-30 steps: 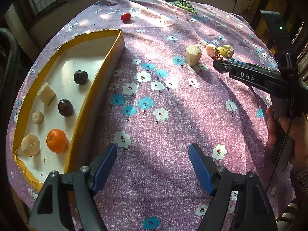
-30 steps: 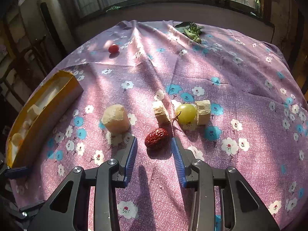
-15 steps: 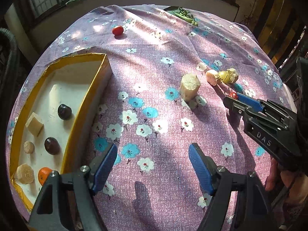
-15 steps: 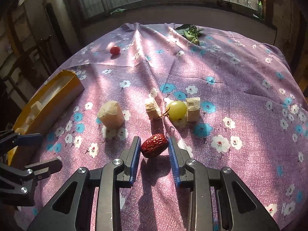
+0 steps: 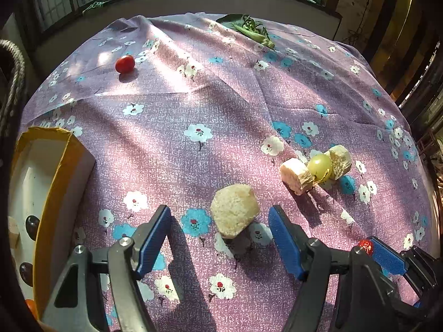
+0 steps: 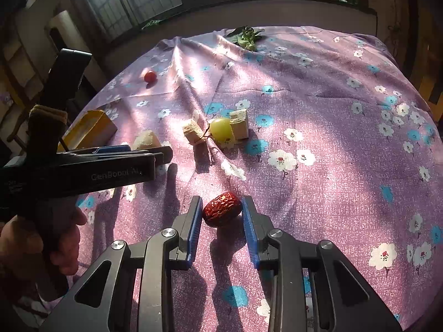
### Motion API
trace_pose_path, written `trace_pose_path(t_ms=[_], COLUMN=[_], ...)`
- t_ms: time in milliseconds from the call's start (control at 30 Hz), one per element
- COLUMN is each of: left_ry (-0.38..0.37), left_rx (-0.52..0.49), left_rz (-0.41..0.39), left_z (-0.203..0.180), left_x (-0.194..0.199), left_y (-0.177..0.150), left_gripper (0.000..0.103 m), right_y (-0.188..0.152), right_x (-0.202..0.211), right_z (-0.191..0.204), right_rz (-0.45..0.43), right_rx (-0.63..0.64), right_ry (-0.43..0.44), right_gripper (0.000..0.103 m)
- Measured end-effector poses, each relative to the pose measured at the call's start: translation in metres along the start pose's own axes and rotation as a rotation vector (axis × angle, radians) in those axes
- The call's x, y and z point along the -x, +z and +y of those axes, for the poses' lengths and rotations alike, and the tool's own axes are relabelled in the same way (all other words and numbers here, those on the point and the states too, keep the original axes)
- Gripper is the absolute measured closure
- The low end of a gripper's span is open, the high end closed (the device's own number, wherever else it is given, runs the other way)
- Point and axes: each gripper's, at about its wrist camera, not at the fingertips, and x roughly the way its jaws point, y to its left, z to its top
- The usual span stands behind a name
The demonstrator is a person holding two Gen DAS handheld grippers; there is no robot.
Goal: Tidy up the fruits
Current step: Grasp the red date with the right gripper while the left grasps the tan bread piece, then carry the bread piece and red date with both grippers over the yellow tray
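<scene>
My left gripper (image 5: 218, 211) points down at the purple flowered cloth. A pale cut chunk (image 5: 234, 215) stands between its blue pads. Its jaws are closing, and neither pad touches the chunk. My right gripper (image 6: 220, 212) is shut on a wrinkled red date (image 6: 221, 212), whose shadow falls on the cloth just below. In the left wrist view that date (image 5: 365, 244) shows at the lower right, between the right gripper's pads. A green grape (image 5: 319, 166) lies between two smaller pale chunks (image 5: 295, 175).
A yellow-rimmed box (image 5: 52, 182) at the left edge holds dark fruits, an orange and pale pieces. A cherry tomato (image 5: 124, 63) lies far left and leafy greens (image 5: 252, 30) at the back. A hand (image 6: 41, 238) holds the left gripper's handle.
My left gripper has moved right, from beside the box to straddle the pale chunk, and its jaws have narrowed. The right gripper has shut on the red date and drawn back with it.
</scene>
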Motion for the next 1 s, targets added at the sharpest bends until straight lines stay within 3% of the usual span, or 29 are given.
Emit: trace_pose_path(t_ms=[33, 100, 133, 567, 1000], left_ry=[-0.005, -0.035, -0.056, -0.106, -0.141], left_rx=[-0.011, -0.019, -0.015, 0.043, 0.021], left_rz=[-0.005, -0.013, -0.011, 0.052, 0.07], left_z=[-0.001, 0.0, 0.001, 0.03, 0.04], left_x=[0.001, 0.003, 0.004, 0.036, 0.072], left_y=[0.0, 0.001, 0.001, -0.047, -0.107], left_gripper=[0.043, 0.068, 0.07, 0.07, 0.07], right_y=[-0.001, -0.001, -0.001, -0.018, -0.051], right_x=[0.001, 0.001, 0.001, 0.019, 0.03], right_z=[0.0, 0.001, 0.002, 0.017, 0.039], right_rz=[-0.001, -0.001, 0.0, -0.008, 0.03], right_rx=[-0.001, -0.002, 0.0, 0.031, 0.066], right_ry=[-0.002, -0.003, -0.008, -0.058, -0.095], right_gripper=[0.075, 0.075, 0.075, 0.075, 0.075])
